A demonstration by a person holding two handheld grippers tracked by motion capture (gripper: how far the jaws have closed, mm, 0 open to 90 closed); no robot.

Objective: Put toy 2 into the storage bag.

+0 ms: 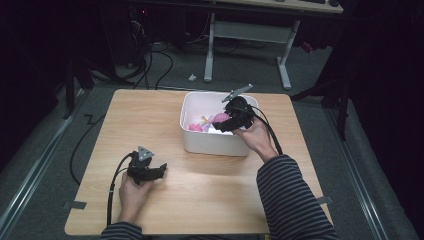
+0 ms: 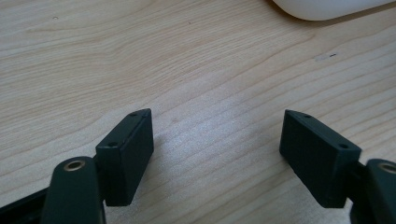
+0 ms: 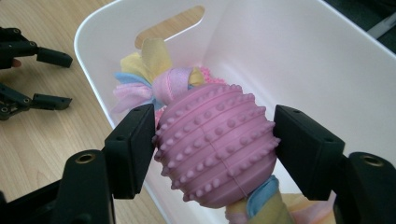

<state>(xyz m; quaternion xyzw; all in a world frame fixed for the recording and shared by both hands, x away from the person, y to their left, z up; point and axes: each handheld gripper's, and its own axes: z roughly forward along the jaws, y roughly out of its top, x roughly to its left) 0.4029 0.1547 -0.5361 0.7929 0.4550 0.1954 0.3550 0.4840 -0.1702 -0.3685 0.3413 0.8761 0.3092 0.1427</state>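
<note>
Pink knobbly ball toy is sitting pinched in the right claw over the white bin, while the left claw is resting spread on the table.

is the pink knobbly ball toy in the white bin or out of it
In, though held. The pink ball toy sits clamped between the right gripper jaws, low inside the white bin, its fleece strips trailing within the walls.

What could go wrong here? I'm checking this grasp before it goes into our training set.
1. The right hand-held gripper pinches a rounded, studded pink ball at its sides; it might slip out.
2. Cloth strips knotted to the ball trail over the white bin wall and could snag on the rim.
3. The left hand-held gripper rests open on the table, apart from the bin, so the bin could shift.
</note>
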